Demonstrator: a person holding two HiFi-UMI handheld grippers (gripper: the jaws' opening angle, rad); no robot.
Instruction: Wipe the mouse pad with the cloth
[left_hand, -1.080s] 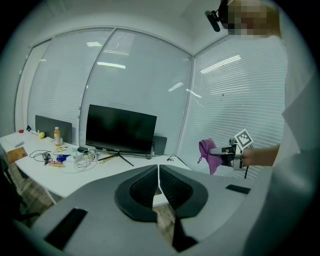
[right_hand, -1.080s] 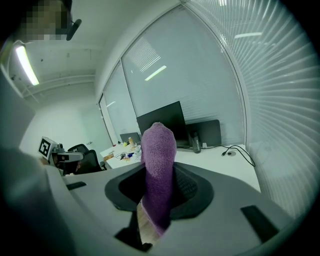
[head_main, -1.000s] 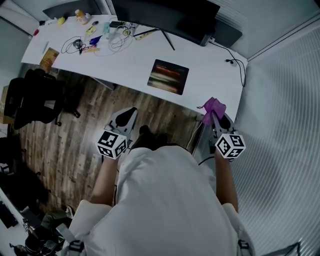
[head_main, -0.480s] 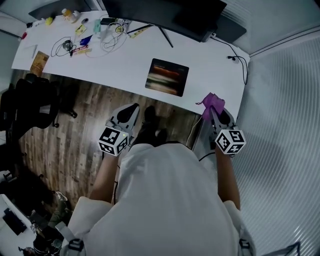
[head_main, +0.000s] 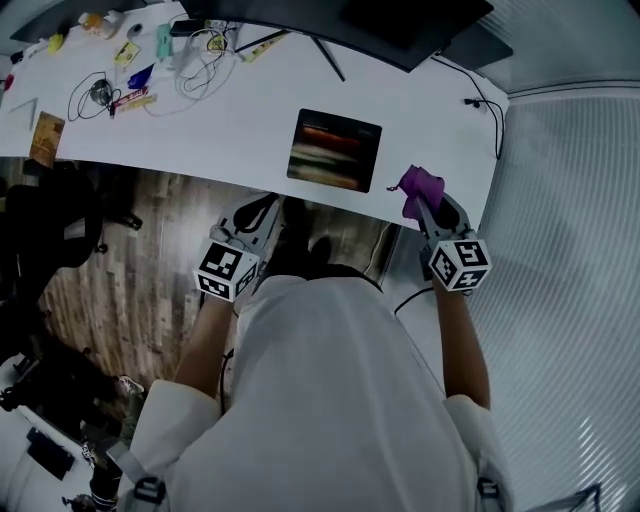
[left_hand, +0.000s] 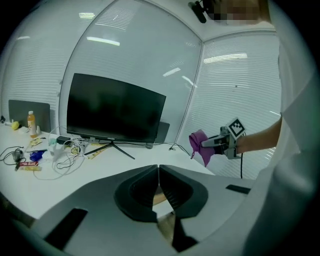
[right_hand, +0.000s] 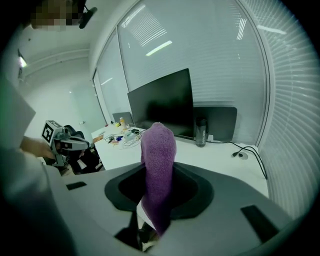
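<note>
The dark mouse pad (head_main: 335, 150) with blurred coloured stripes lies on the white desk (head_main: 250, 120) near its front edge. My right gripper (head_main: 428, 203) is shut on the purple cloth (head_main: 419, 188), over the desk's front right corner, to the right of the pad. The cloth (right_hand: 157, 175) stands up between the jaws in the right gripper view. My left gripper (head_main: 258, 214) hovers off the desk's front edge, left of and nearer than the pad, jaws closed together with nothing held (left_hand: 159, 192). The cloth (left_hand: 200, 146) also shows in the left gripper view.
A black monitor (head_main: 340, 20) on a V-shaped stand occupies the desk's back. Cables, bottles and small items (head_main: 140, 70) clutter the far left. A cable (head_main: 480, 115) runs along the right end. A black chair (head_main: 50, 230) stands on the wood floor at left. Glass walls enclose the right.
Both grippers and the person have moved forward toward the desk. The right gripper with the cloth now reaches over the desk's front right corner.
</note>
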